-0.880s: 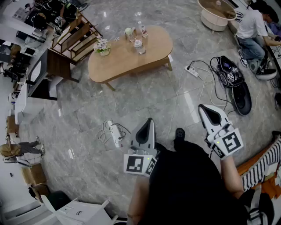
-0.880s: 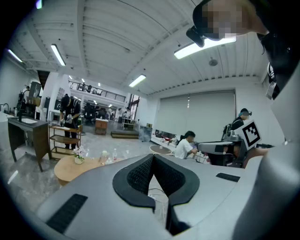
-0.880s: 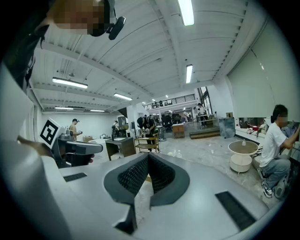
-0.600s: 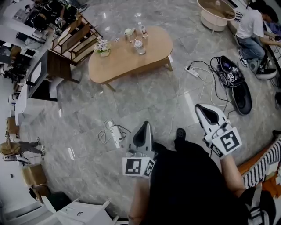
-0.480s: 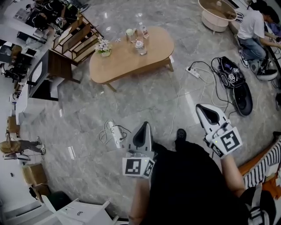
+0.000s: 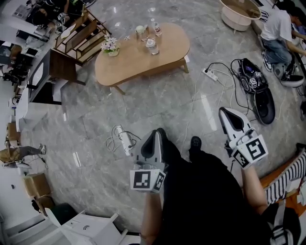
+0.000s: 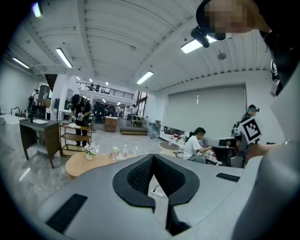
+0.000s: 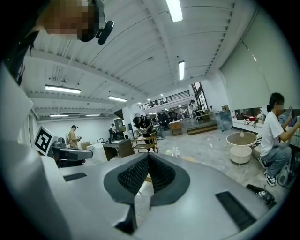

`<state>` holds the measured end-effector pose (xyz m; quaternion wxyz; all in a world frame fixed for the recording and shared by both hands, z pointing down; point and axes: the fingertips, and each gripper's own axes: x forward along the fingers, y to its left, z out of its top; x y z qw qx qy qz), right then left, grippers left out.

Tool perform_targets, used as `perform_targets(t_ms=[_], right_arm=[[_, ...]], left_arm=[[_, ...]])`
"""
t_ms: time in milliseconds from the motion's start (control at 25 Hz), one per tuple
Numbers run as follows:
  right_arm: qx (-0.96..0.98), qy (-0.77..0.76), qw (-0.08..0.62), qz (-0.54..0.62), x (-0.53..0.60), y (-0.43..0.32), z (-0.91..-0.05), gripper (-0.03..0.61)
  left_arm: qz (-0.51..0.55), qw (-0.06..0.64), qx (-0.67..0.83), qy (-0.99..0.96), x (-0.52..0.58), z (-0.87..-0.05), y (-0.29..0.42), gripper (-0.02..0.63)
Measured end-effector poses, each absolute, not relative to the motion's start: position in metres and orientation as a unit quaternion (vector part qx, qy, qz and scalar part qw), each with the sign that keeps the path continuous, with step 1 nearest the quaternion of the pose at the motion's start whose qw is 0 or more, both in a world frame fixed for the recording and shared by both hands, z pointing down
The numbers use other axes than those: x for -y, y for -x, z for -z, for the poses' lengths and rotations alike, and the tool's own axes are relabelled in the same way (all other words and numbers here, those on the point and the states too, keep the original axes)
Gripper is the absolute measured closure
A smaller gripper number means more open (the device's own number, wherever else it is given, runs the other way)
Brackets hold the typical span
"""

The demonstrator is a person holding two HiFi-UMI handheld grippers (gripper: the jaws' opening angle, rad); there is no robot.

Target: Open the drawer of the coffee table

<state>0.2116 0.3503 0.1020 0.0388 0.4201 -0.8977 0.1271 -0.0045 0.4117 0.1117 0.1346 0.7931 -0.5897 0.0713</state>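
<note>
The oval wooden coffee table [image 6: 136, 63] stands on the grey marble floor, well ahead of me and apart from both grippers. It also shows low at the left in the left gripper view [image 7: 75, 165]. No drawer front can be made out from here. A small flower pot [image 6: 110, 48], bottles [image 6: 154, 27], a jar [image 6: 151, 47] and a cup [image 6: 139, 32] stand on its top. My left gripper [image 6: 155, 133] is held near my body, shut and empty, its pads [image 7: 140, 173] meeting at the tip. My right gripper [image 6: 224, 111] is also shut with nothing in it, its pads [image 8: 161, 176] closed together.
A power strip with coiled cable [image 6: 124, 140] lies on the floor between me and the table. A second strip [image 6: 209, 74] and cables run to a black bag [image 6: 253, 81] at right. A wooden shelf [image 6: 79, 36], a dark cabinet [image 6: 52, 72], a round white table [image 6: 239, 12] and a seated person [image 6: 275, 28] ring the area.
My foot has stepped forward beside the left gripper, and the table sits a little higher in the head view. Both grippers shifted only slightly and stayed shut.
</note>
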Motion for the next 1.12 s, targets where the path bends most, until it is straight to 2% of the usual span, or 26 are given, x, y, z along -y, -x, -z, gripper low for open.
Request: perform_targets(t_ms=[400,1120], right_arm=[[0.877,-0.457,0.046,-0.138,-0.306,-0.198,-0.114,0.566],[0.853,-0.509,0.058,-0.098,-0.172,-0.088,-0.077,0.566]], left_arm=[[-0.073,0.142,0.570,-0.806,-0.365,-0.124,0.033,0.600],[-0.055,0.121,0.514,-0.847,-0.192,-0.122,0.145,0.600]])
